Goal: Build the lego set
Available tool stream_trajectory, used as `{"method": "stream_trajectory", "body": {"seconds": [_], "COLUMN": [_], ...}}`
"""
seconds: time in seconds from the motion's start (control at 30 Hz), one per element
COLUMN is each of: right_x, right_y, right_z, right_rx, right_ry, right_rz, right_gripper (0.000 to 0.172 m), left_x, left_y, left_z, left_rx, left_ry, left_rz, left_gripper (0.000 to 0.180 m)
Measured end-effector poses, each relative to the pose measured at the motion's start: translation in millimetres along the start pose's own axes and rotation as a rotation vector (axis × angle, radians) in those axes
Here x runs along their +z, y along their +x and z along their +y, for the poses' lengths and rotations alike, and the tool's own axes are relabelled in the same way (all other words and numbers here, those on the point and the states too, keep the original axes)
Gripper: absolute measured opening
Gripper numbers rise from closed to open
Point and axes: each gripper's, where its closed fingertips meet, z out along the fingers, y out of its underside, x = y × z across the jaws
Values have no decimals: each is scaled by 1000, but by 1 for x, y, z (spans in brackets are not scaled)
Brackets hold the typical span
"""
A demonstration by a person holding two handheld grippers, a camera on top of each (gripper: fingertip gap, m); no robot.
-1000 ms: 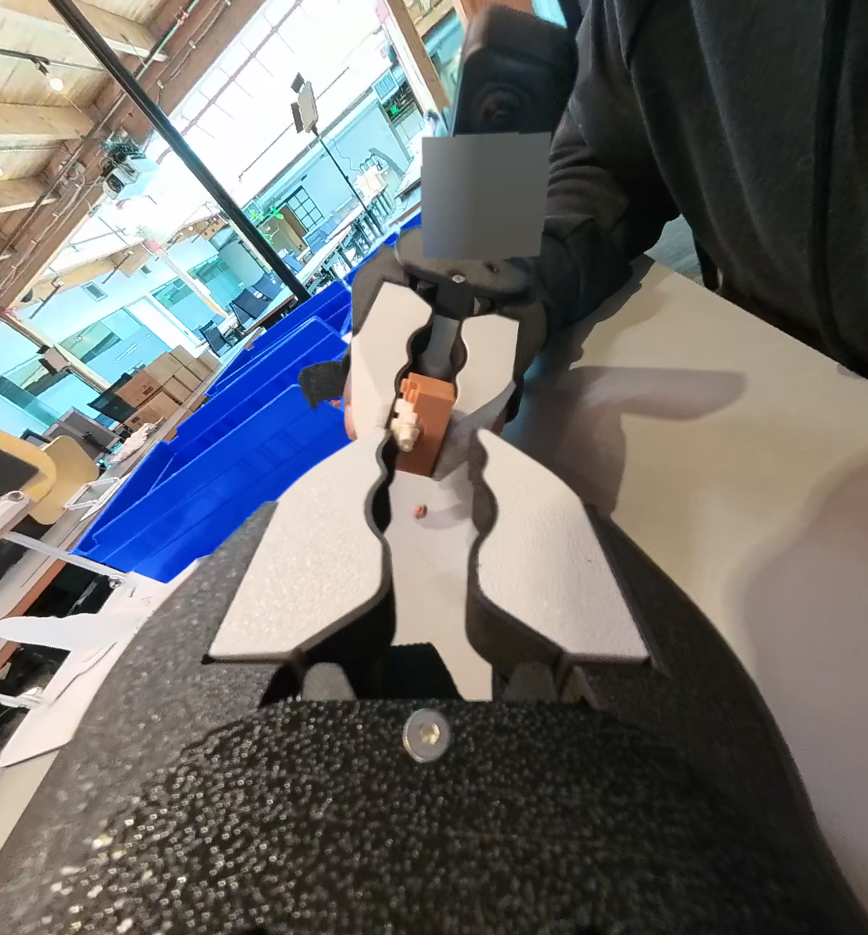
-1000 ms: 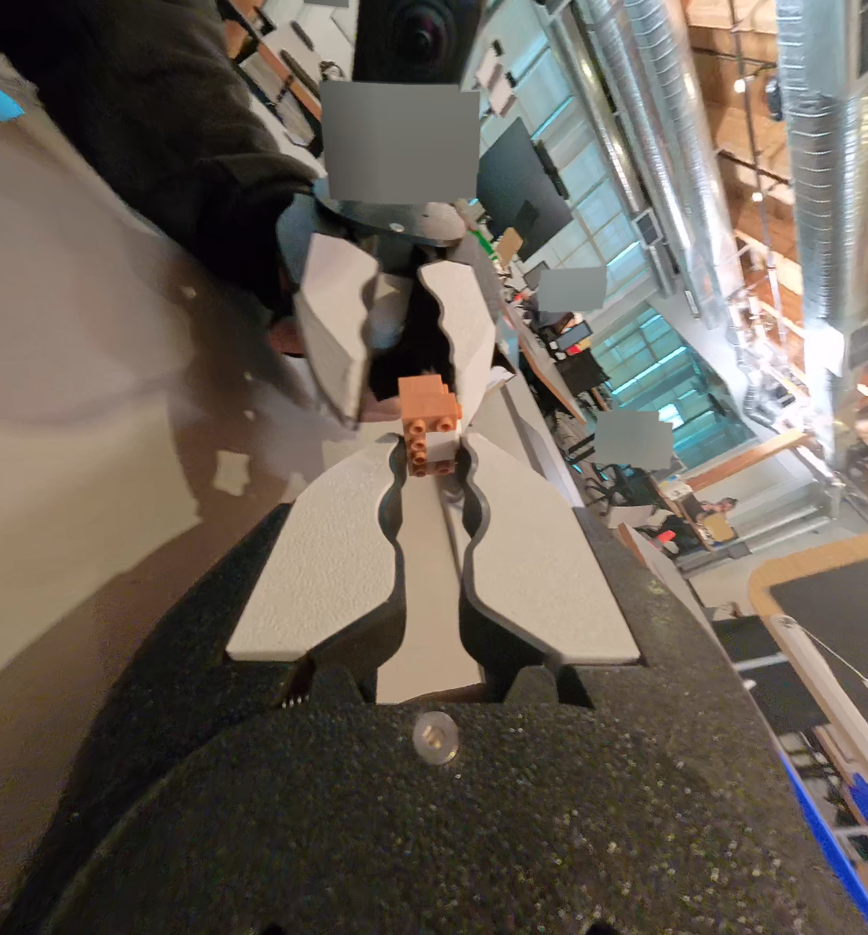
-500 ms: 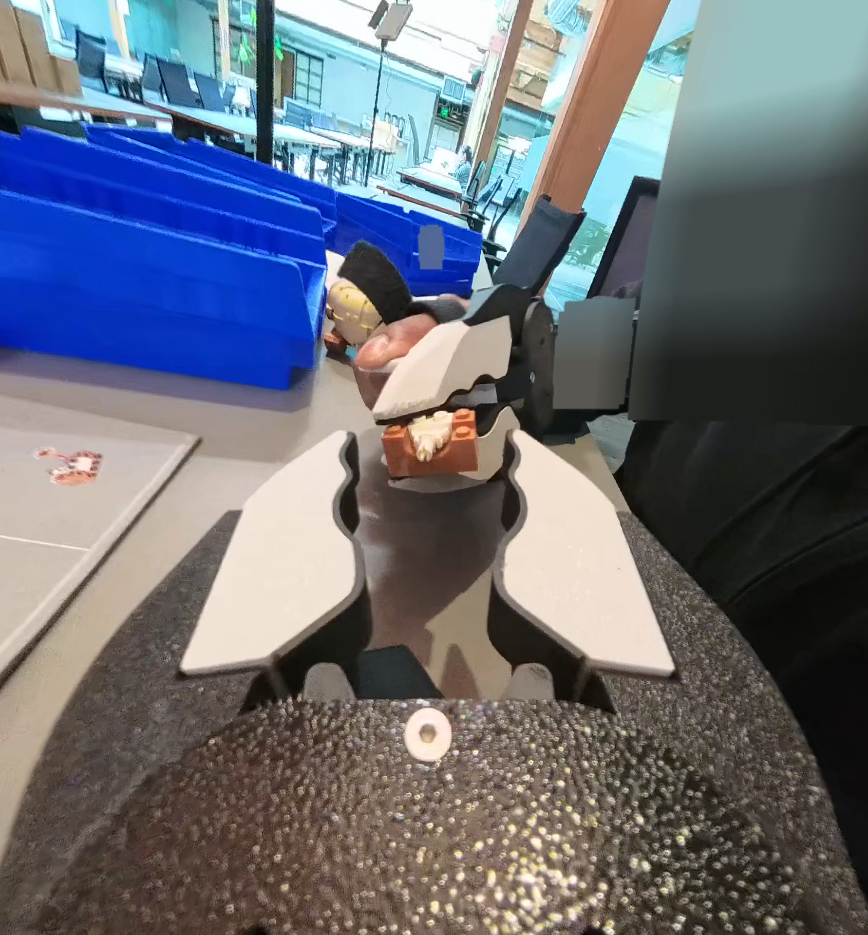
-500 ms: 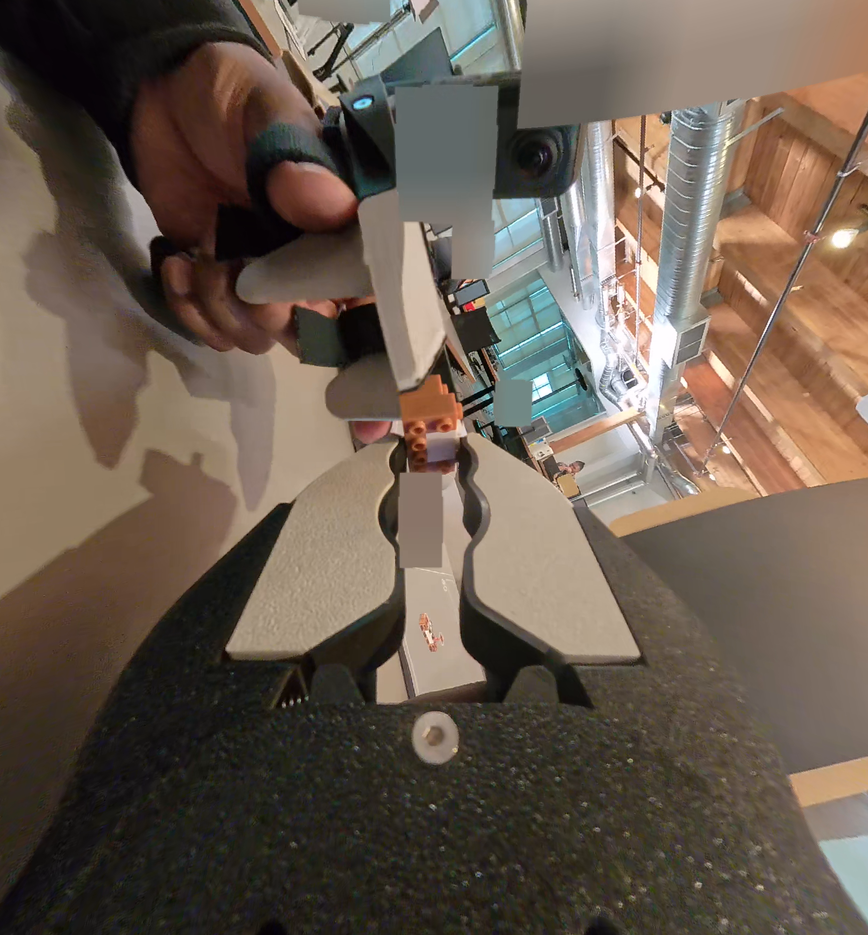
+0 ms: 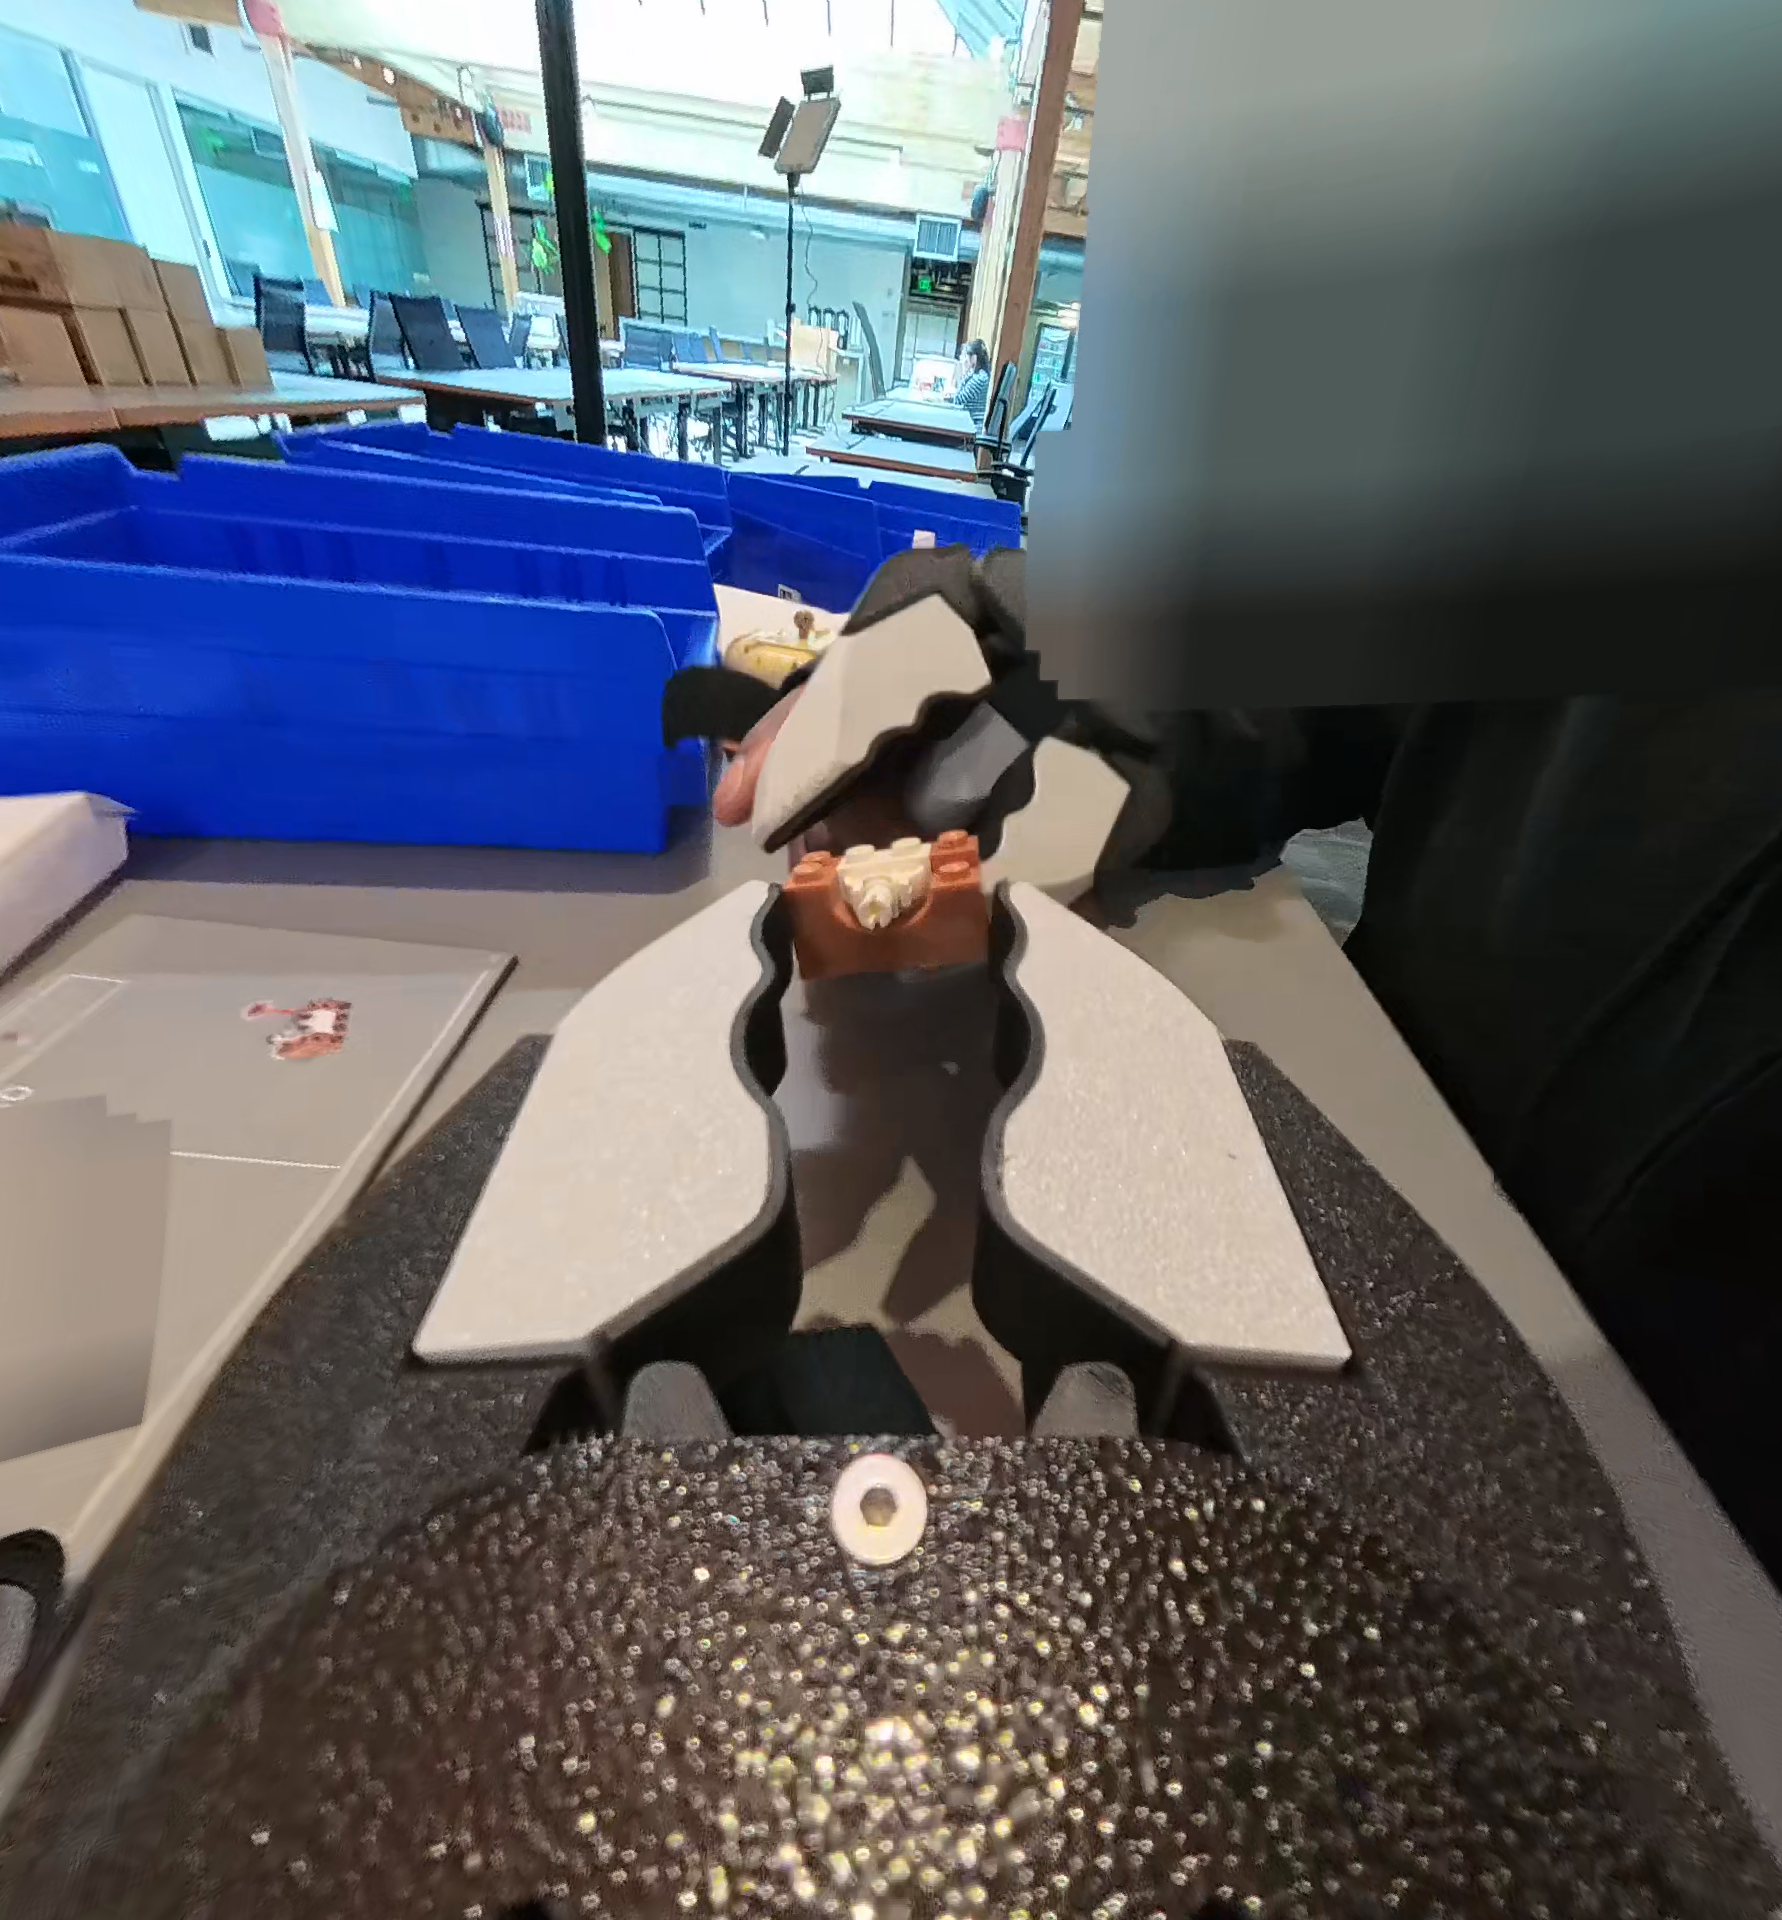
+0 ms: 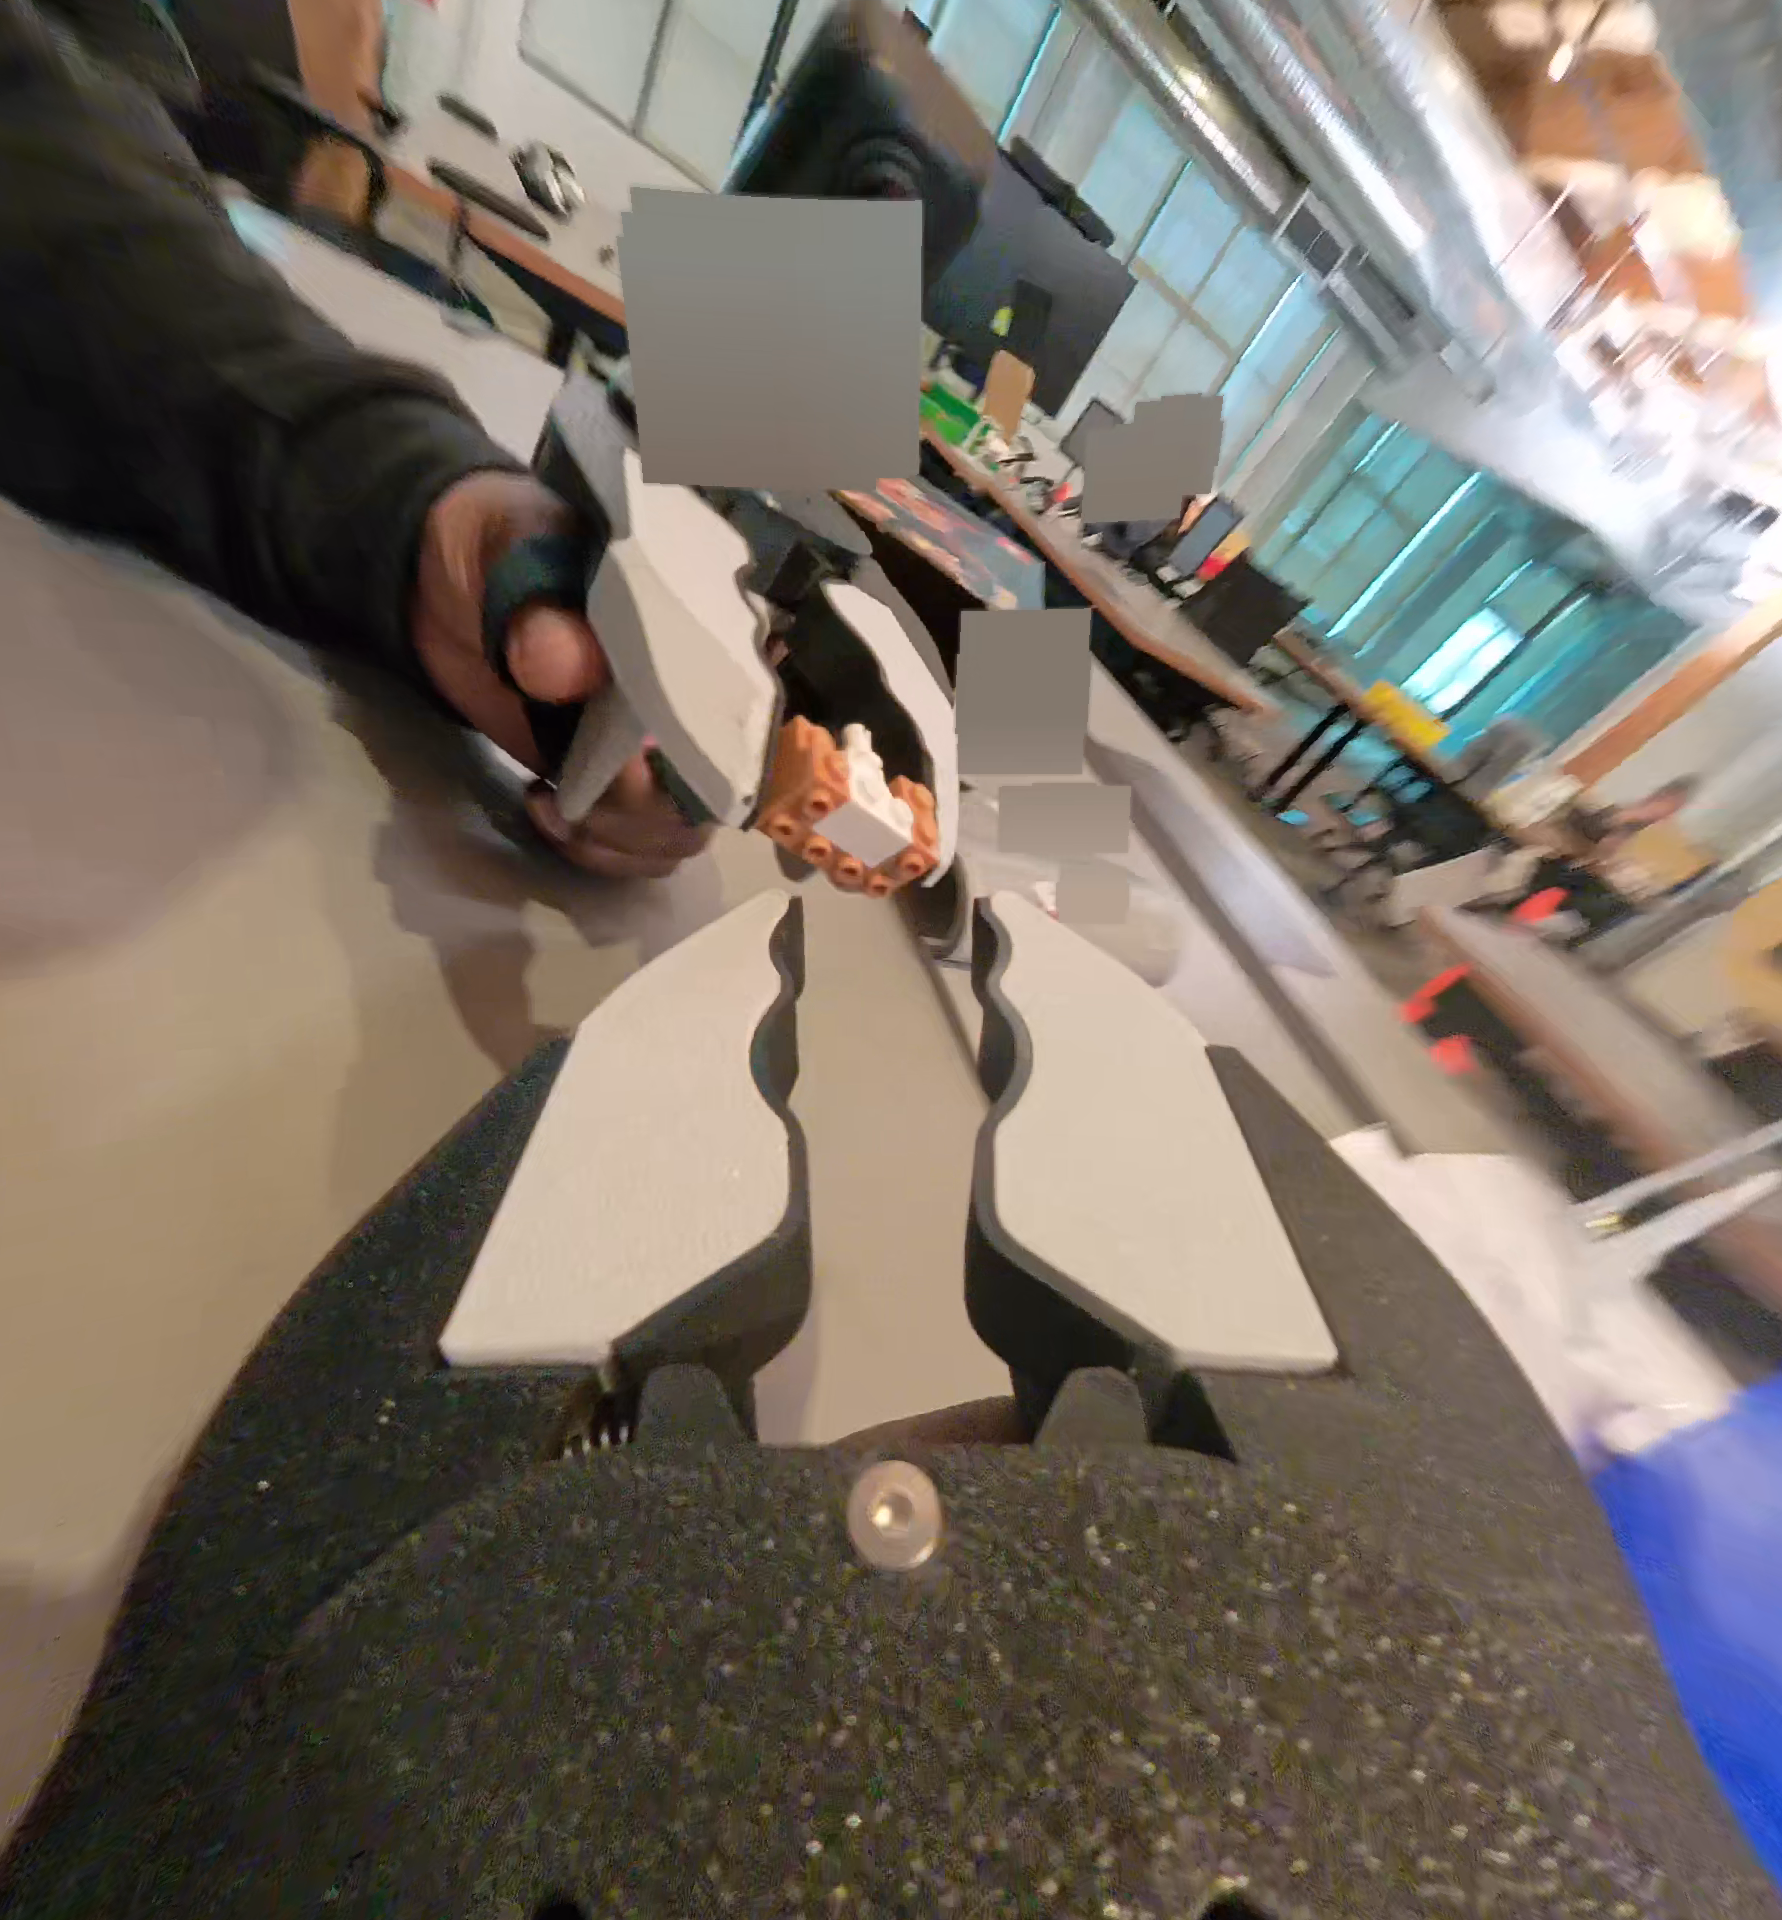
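Note:
My left gripper (image 5: 887, 906) is shut on a brown brick (image 5: 892, 930) with a small white piece (image 5: 874, 885) set in its top, held above the grey table (image 5: 1230, 966). The right wrist view shows the same: the left gripper (image 6: 840, 831) clasps the brick (image 6: 802, 774) between both fingers, with a hand (image 6: 513, 644) behind it. My right gripper (image 6: 889, 909) is open and empty, its tips just short of the brick. In the left wrist view one finger (image 5: 866, 707) of the right gripper hangs just above and behind the brick.
Blue bins (image 5: 295, 665) line the table's far left. A grey sheet with a small picture (image 5: 243, 1039) lies at the left, beside a white block (image 5: 4, 842). A small tan object (image 5: 773, 649) sits behind the grippers. A person's dark sleeve (image 6: 191, 416) fills the left of the right wrist view.
The right gripper held the brick before; it has opened and drawn back from it. The left gripper, wide open half a second ago, has closed on the brick.

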Motion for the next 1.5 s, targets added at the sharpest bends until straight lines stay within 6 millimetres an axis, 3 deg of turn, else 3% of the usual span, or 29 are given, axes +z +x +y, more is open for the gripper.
{"method": "stream_trajectory", "body": {"seconds": [0.27, 0.4, 0.57, 0.97, 1.5], "right_x": [-1, 1, 0, 1, 0], "right_y": [0, -5, -19, -26, -30], "right_z": [-12, -10, -18, -14, -16], "right_rx": [1008, 1261, 1302, 1309, 1077], "right_ry": [78, 74, 60, 41, 51], "right_rz": [-366, -467, -554, -582, -524], "right_gripper": [34, 34, 34, 21, 19], "left_x": [-2, 1, 4, 6, 5], "left_y": [9, 14, 14, 19, 22], "left_z": [4, 5, 9, 14, 16], "left_rx": [355, 430, 514, 795, 938], "left_ry": [-3, 5, -20, -67, -72], "left_rz": [-19, -27, -49, -103, -115], "left_gripper": [36, 36, 36, 36, 35]}}
